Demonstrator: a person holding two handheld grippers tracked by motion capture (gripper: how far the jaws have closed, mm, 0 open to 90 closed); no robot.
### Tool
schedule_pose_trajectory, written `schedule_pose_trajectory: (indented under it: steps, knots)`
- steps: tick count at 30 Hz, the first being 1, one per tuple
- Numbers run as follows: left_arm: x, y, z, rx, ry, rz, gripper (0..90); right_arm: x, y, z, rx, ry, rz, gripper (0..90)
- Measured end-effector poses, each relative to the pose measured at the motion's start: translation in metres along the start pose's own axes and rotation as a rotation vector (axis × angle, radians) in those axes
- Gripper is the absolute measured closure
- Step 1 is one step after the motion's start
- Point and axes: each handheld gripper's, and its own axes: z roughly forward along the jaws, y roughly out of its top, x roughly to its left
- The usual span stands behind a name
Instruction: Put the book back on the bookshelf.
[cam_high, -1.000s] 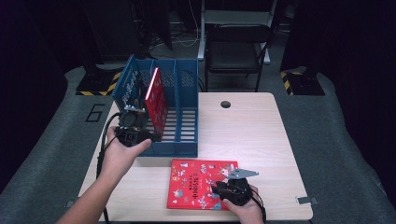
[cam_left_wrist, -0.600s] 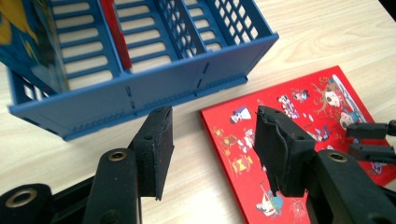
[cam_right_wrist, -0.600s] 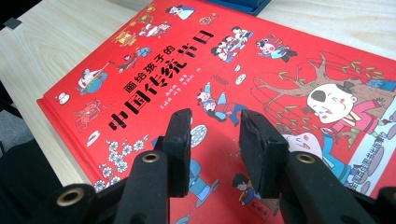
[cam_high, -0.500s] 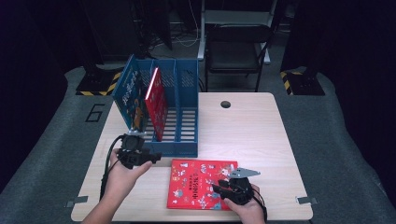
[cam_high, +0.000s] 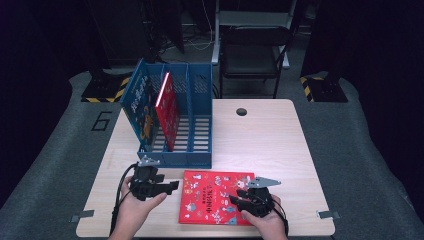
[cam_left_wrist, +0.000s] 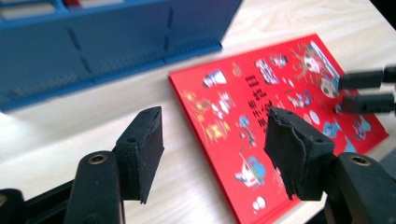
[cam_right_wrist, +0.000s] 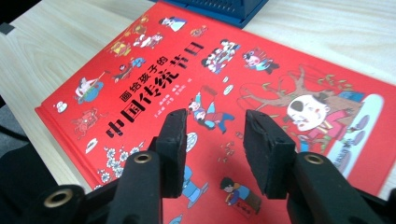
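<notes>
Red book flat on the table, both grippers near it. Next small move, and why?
Probably slide the left gripper onto the flat red book's left edge. Its jaws, just opened, stand empty beside that edge; the right gripper hovers open over the cover, gripping nothing. The blue file rack has free slots.

The book (cam_right_wrist: 243, 88) had a glossy red printed cover; the table (cam_high: 260, 135) was pale matt wood grain; the rack (cam_high: 200, 160) was blue slotted plastic; jaw pads looked rough black rubber
</notes>
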Motion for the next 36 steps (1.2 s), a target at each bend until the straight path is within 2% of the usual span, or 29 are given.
schedule_pose_trajectory:
  steps: [3,6,9,13,14,15,16,17,19,21,22,26,27,28,30,36]
  knots:
    - [-0.001,-0.008,0.006,0.026,-0.017,-0.006,37.4,-0.003,0.000,-0.003,0.005,-0.003,0.025,57.8]
    - [-0.002,-0.019,0.014,0.037,-0.022,-0.001,37.3,-0.007,-0.002,-0.005,0.026,-0.022,0.022,57.5]
    - [-0.002,-0.031,0.024,0.034,-0.039,-0.023,37.6,-0.018,-0.010,-0.012,0.041,-0.048,0.066,55.8]
    - [-0.002,-0.039,0.029,0.014,-0.046,-0.036,39.3,-0.027,-0.018,-0.020,0.027,-0.076,0.099,52.6]
    - [-0.002,-0.041,0.031,0.023,-0.053,-0.024,39.3,-0.027,-0.018,-0.020,0.027,-0.076,0.099,52.6]
    - [-0.003,-0.043,0.033,0.004,-0.045,-0.026,39.1,-0.030,-0.020,-0.021,0.017,-0.081,0.110,51.5]
    - [-0.003,-0.045,0.035,-0.008,-0.042,-0.017,39.9,-0.032,-0.022,-0.022,0.006,-0.081,0.145,49.5]
    - [-0.005,-0.048,0.038,-0.008,-0.042,0.004,39.9,-0.033,-0.022,-0.023,-0.001,-0.082,0.146,48.9]
    - [-0.005,-0.049,0.039,-0.016,-0.045,0.014,39.6,-0.035,-0.023,-0.023,-0.008,-0.087,0.150,47.9]
    - [-0.006,-0.051,0.043,-0.004,-0.030,0.035,38.1,-0.039,-0.024,-0.023,-0.019,-0.087,0.175,47.2]
    - [-0.005,-0.052,0.044,0.006,-0.041,0.034,38.2,-0.039,-0.024,-0.023,-0.017,-0.089,0.187,47.1]
    - [0.001,-0.056,0.049,0.032,-0.063,0.001,40.1,-0.041,-0.027,-0.020,-0.002,-0.093,0.188,47.1]
    - [0.001,-0.057,0.051,0.039,-0.070,-0.029,40.1,-0.041,-0.027,-0.019,0.004,-0.094,0.195,47.2]
    - [0.002,-0.057,0.052,0.045,-0.073,-0.033,41.1,-0.042,-0.028,-0.016,0.008,-0.095,0.179,47.2]
    - [0.003,-0.059,0.057,0.080,-0.072,-0.034,41.5,-0.040,-0.029,-0.015,0.010,-0.097,0.179,46.7]
    - [0.002,-0.059,0.062,0.068,-0.091,-0.047,39.9,-0.041,-0.029,-0.014,0.012,-0.102,0.185,46.7]
